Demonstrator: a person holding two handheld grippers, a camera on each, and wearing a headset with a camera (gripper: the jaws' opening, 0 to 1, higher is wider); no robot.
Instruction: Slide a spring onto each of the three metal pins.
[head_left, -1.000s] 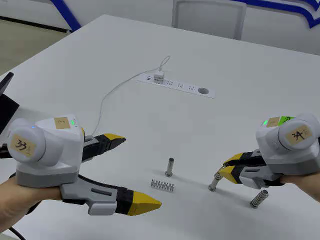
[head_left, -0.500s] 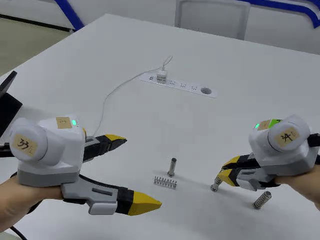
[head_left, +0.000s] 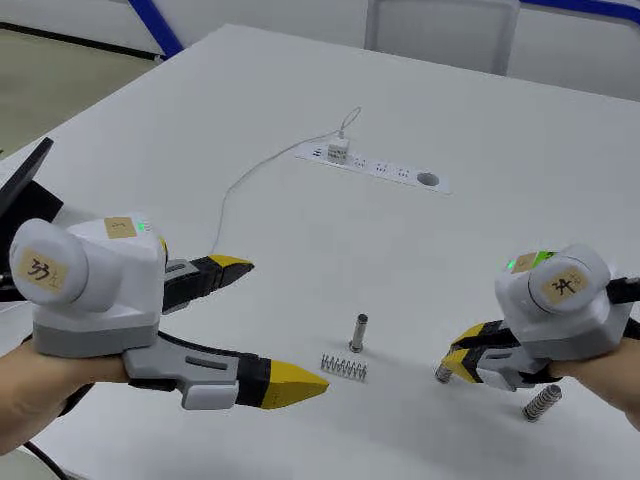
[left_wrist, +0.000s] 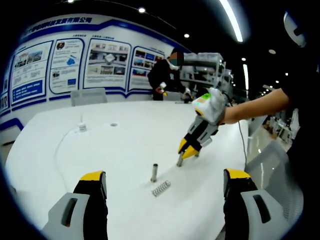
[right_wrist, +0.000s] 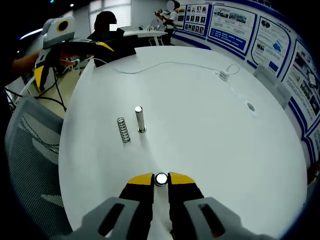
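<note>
A bare metal pin stands upright mid-table, with a loose spring lying just in front of it. To its right is a pin wearing a spring, and my right gripper is shut on it. In the right gripper view that pin's round top sits between the yellow tips, with the bare pin and the spring beyond. Another sprung pin stands under the right hand. My left gripper hovers wide open to the left of the spring.
A white power strip with a plug and a thin cable lies further back on the white table. A chair stands at the far edge. A dark object sits at the left edge.
The head camera has shifted a little. My right gripper has settled slightly lower around the sprung pin. The left gripper has stayed open in about the same place.
</note>
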